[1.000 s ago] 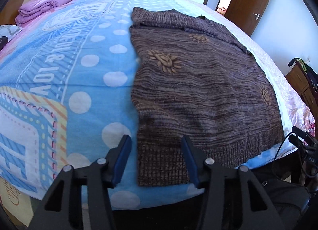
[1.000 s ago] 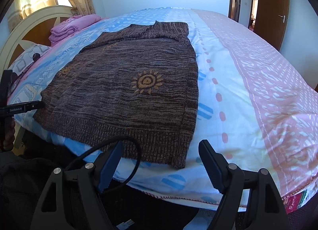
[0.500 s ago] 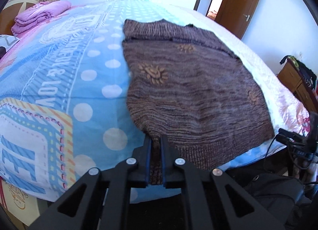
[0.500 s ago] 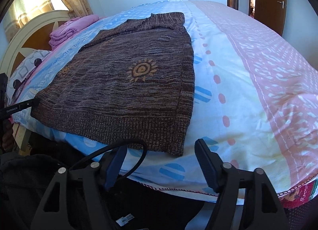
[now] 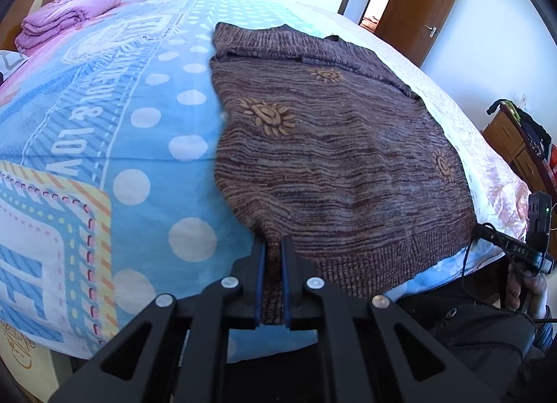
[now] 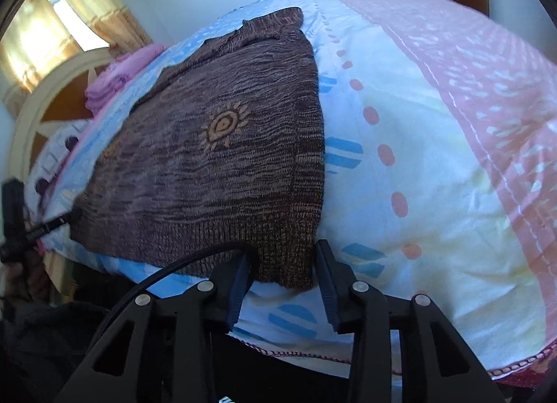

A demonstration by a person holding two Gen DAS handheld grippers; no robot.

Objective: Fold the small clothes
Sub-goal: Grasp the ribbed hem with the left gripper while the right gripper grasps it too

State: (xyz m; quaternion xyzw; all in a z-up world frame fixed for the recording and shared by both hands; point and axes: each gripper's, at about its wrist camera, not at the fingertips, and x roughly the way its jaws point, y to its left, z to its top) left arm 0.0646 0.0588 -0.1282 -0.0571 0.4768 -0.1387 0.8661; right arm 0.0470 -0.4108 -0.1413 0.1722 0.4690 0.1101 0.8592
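A brown striped knit sweater (image 5: 341, 166) with orange sun motifs lies spread flat on the bed (image 5: 104, 145), its ribbed hem at the near edge of the mattress and its neckline toward the far side. The left gripper (image 5: 272, 263) is clamped on the hem's left corner, a pinch of ribbed knit standing up between its blue-padded fingers (image 5: 259, 284). The right gripper (image 6: 283, 274) has its fingers apart, straddling the hem's right corner, which lies between them on the sheet; the fabric touches or nearly touches the right-hand finger. A black cable (image 6: 167, 274) loops across in front of the right gripper's left finger. On the bed's far left corner sits a folded pink blanket (image 5: 66, 20). A brown door (image 5: 421, 2) with a red ornament stands in the background.
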